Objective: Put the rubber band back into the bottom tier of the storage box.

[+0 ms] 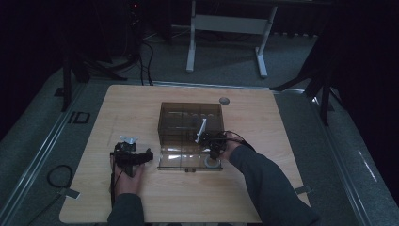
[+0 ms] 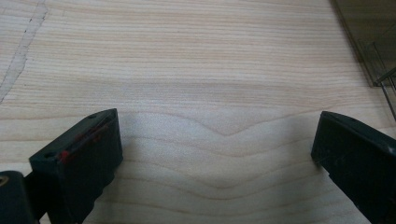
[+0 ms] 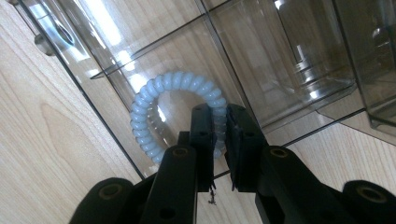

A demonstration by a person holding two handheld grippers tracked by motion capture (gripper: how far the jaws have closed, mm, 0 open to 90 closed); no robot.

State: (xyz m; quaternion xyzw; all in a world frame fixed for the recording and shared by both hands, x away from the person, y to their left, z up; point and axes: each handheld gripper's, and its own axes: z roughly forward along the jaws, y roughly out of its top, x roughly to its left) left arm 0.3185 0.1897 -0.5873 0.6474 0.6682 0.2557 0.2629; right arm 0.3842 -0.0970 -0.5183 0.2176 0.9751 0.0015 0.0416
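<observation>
The left gripper (image 1: 133,155) rests low near the table's front-left corner, its black jaws spread wide apart with nothing between them, the left hand (image 1: 126,178) behind it. The right forearm reaches in from the front edge; the right gripper (image 3: 219,140) tilts downward, jaws pinched nearly together on a pale blue coiled plastic ring (image 3: 159,100).

1. The table (image 2: 196,70) is pale wood-grain, smooth and matt.
2. The organizer box (image 3: 261,51) is smoky see-through plastic, glossy with bright reflections.
3. The coil hair tie (image 3: 154,93) looks like pale, translucent, ribbed plastic with a soft sheen.
4. The right claw (image 3: 219,135) and left claw (image 2: 212,154) are matt black plastic.
</observation>
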